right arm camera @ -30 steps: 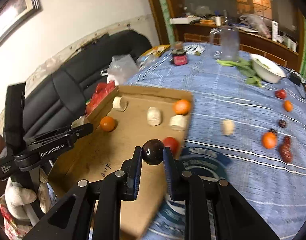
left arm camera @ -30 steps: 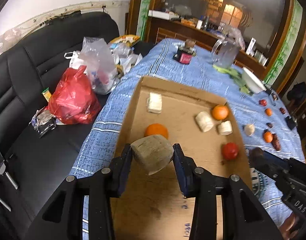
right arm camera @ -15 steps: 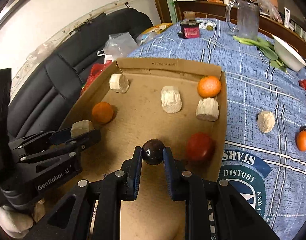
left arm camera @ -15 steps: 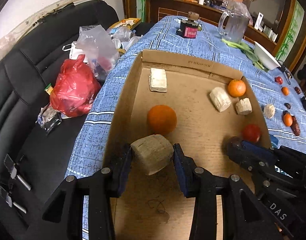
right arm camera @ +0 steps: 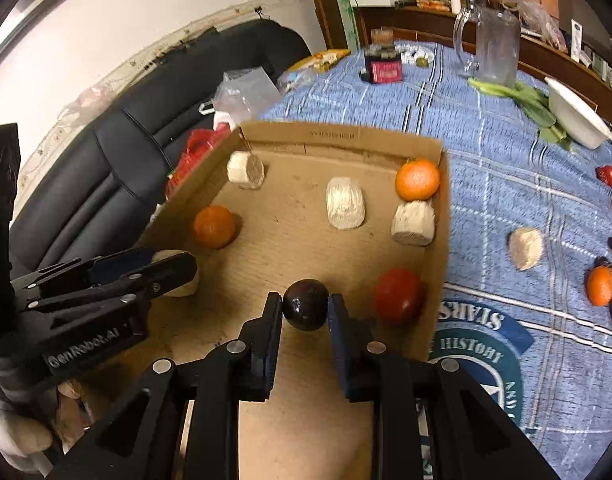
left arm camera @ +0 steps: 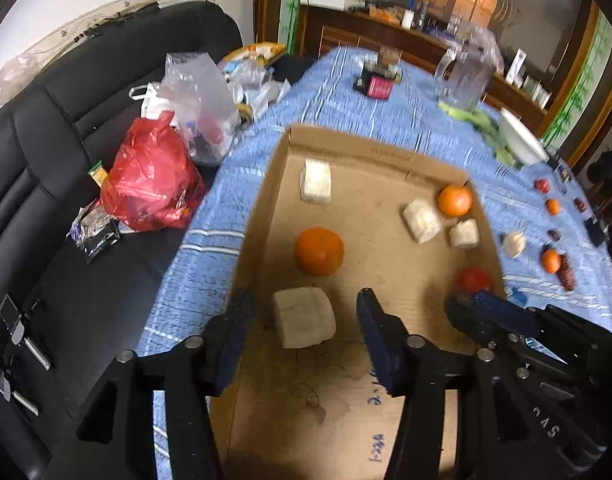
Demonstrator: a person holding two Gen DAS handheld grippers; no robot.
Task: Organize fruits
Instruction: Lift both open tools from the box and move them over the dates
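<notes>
A shallow cardboard box (left arm camera: 348,146) (right arm camera: 440,216) lies on the blue tablecloth. My left gripper (left arm camera: 304,316) is open; a pale cut chunk (left arm camera: 303,317) rests on the box floor between its fingers, touching neither. It also shows in the right wrist view (right arm camera: 182,276). My right gripper (right arm camera: 305,310) is shut on a dark round fruit (right arm camera: 306,310) just above the box floor. In the box lie two oranges (left arm camera: 319,251) (right arm camera: 417,179), a red tomato (right arm camera: 398,295) and three more pale chunks (right arm camera: 345,208).
Loose fruits lie on the cloth to the right: a pale chunk (right arm camera: 525,248), oranges (right arm camera: 600,285), dark and red pieces. A white bowl (right arm camera: 578,118), greens and a glass jug (right arm camera: 496,46) stand at the back. A black sofa with plastic bags (left arm camera: 154,184) is at the left.
My left gripper has opened and let go of the pale chunk, which now rests on the box floor. My right gripper has moved a little further over the box, still holding the dark fruit.
</notes>
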